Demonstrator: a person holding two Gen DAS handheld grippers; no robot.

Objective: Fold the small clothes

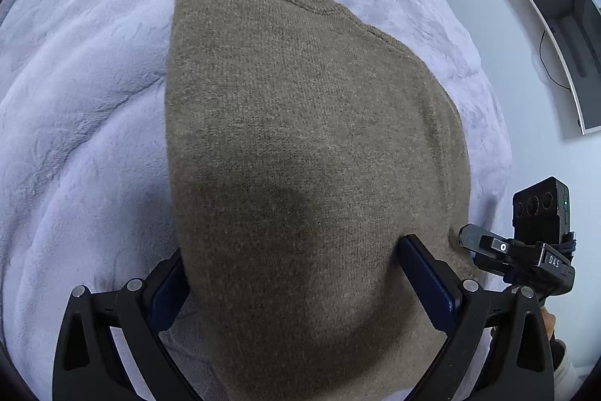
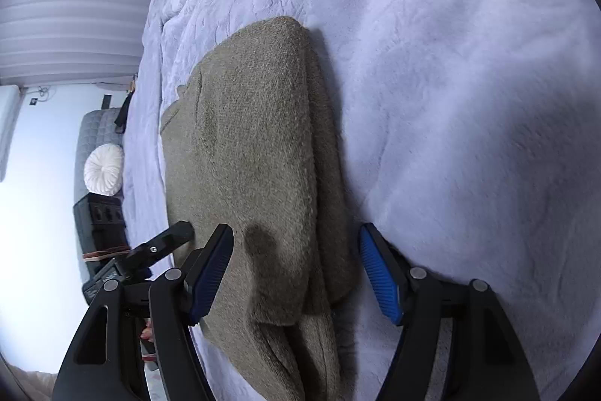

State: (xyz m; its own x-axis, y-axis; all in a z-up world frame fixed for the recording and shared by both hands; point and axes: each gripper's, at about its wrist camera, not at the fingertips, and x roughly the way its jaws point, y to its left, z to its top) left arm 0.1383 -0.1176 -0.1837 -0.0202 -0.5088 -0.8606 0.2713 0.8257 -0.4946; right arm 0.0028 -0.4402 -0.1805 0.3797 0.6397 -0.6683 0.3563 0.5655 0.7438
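Both of your grippers hang over one brown sweater [image 1: 311, 145] lying folded on the pale fleecy blanket [image 1: 82, 108]. Your left gripper [image 1: 293, 273] stands spread wide, the sweater filling the gap between its fingers, pads not pressing it. Your right gripper [image 2: 296, 265] is also released, jaws apart, with the sweater's folded edge [image 2: 319, 175] running straight ahead between them and the blanket to its right.

The sweater [image 1: 308, 145] covers the left finger's pad (its near end runs off the bottom edge)
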